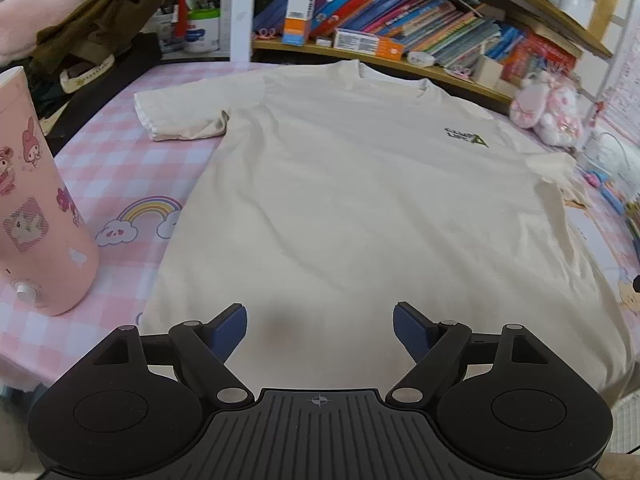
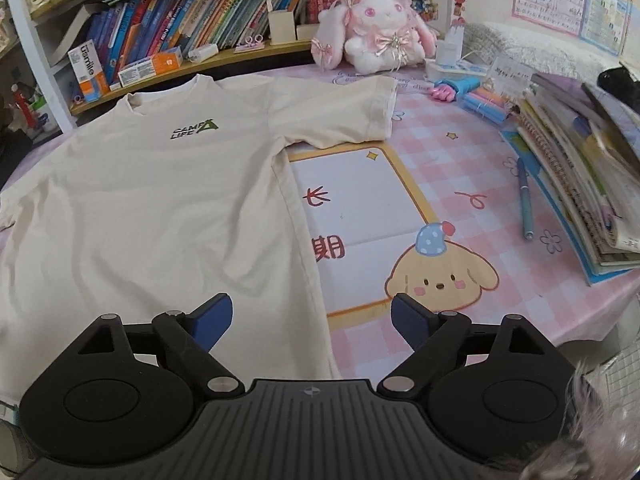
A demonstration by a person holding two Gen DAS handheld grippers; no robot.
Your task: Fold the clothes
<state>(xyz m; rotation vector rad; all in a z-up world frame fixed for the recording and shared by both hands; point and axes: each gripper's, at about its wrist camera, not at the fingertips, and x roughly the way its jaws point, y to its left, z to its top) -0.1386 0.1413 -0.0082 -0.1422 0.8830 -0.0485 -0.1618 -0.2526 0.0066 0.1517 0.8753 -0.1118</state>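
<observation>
A cream T-shirt (image 1: 340, 184) with a small green chest logo lies flat and face up on a pink checked table cover, both sleeves spread out. It also shows in the right wrist view (image 2: 152, 208). My left gripper (image 1: 319, 330) is open and empty above the shirt's bottom hem, near its middle. My right gripper (image 2: 311, 322) is open and empty above the shirt's right bottom edge, its left finger over the cloth and its right finger over the table cover.
A pink printed container (image 1: 36, 208) stands left of the shirt. A bookshelf (image 1: 400, 32) runs along the back. A pink plush rabbit (image 2: 376, 28), markers (image 2: 476, 98), a pen (image 2: 525, 196) and a stack of books (image 2: 580, 184) lie to the right.
</observation>
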